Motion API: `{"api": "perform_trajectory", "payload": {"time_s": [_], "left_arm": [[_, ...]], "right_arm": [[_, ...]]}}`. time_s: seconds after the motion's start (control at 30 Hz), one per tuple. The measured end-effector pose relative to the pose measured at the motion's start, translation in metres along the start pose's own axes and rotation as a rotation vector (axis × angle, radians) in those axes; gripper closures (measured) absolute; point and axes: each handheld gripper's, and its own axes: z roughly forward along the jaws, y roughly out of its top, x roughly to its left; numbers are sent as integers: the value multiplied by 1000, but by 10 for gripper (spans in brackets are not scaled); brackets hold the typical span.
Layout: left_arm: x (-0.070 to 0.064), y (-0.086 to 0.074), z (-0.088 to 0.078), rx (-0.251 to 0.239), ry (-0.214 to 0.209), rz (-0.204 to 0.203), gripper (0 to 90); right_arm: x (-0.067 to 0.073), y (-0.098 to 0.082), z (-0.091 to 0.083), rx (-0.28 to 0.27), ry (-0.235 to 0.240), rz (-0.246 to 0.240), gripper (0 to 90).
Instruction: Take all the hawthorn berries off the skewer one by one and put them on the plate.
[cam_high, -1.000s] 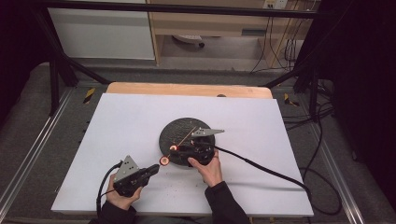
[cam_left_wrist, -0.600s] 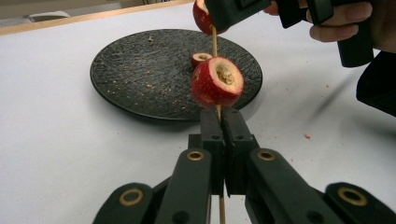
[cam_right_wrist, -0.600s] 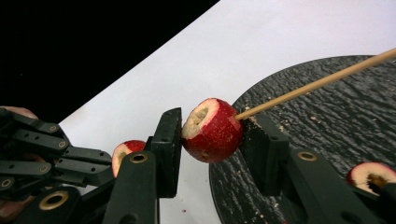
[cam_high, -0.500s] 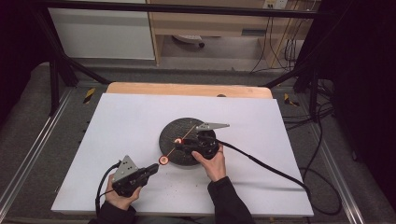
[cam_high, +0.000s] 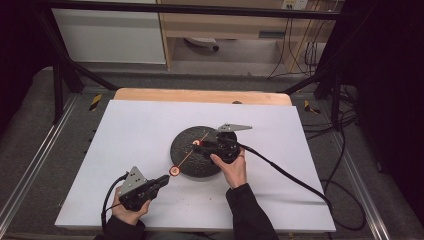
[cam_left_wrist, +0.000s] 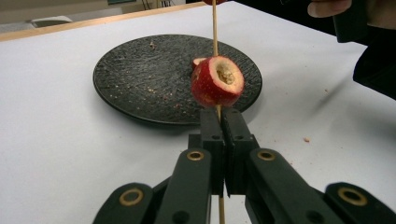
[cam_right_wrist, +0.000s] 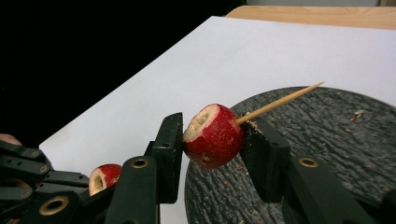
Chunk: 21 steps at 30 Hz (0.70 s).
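Overhead light, white table (cam_high: 140, 130) bright and even; surroundings dark. Soft shadows. High view slightly soft; gripper views sharp.

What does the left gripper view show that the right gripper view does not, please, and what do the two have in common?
The left gripper view alone shows the left gripper shut on the skewer just below the lower cored red fruit, plus a small red piece on the plate. The right gripper view alone shows the right gripper clamping the upper cored red fruit and the skewer's pointed tip. Both share the skewer, the lower fruit, the dark textured plate and the white table.
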Motion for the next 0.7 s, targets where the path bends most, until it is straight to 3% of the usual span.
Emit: {"api": "perform_trajectory", "payload": {"time_s": [0.7], "left_arm": [[2,0,-1,0,9,-7,883]], "right_arm": [[-18,21,-9,-45,-64,23,605]]}}
